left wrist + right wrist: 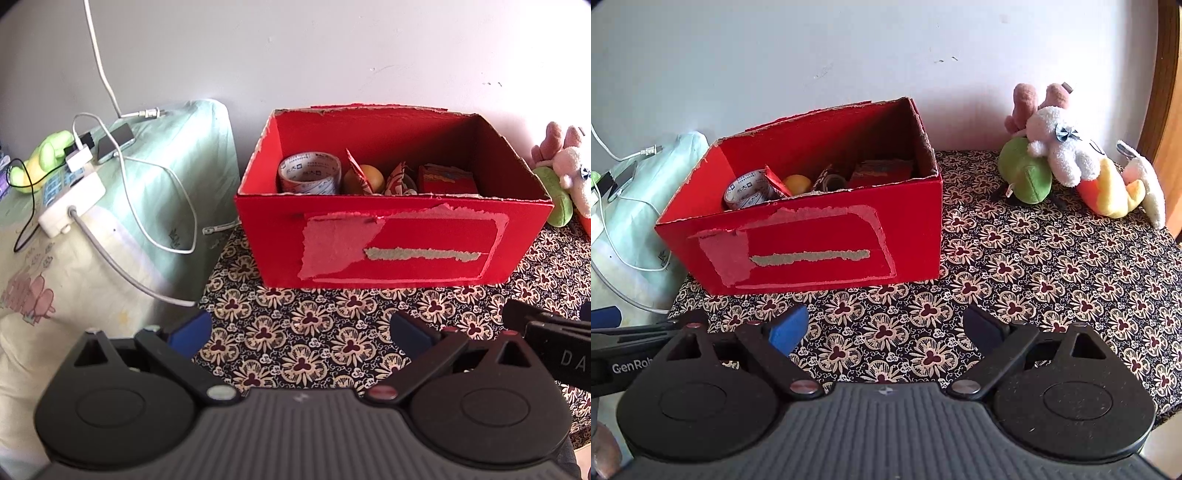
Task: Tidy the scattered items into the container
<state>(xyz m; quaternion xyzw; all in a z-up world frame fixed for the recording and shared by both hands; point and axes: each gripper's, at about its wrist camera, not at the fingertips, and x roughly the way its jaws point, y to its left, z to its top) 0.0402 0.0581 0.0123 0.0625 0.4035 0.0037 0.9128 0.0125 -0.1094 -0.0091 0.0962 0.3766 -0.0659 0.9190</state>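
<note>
A red cardboard box [399,243] with a torn label stands on the patterned cloth; it also shows in the right wrist view [812,251]. Inside it lie a roll of tape [309,173], an orange ball [365,178], a red packet [447,180] and some patterned items. The tape [748,192] and ball [798,183] also show in the right wrist view. My left gripper [301,330] is open and empty, in front of the box. My right gripper [888,326] is open and empty, in front of the box's right half.
Plush toys [1067,162] lie at the back right of the patterned table [1052,266]. To the left, a pale cloth-covered surface [159,166] holds a power strip [72,205], cables, a phone [115,142] and a green toy [44,158]. A white wall stands behind.
</note>
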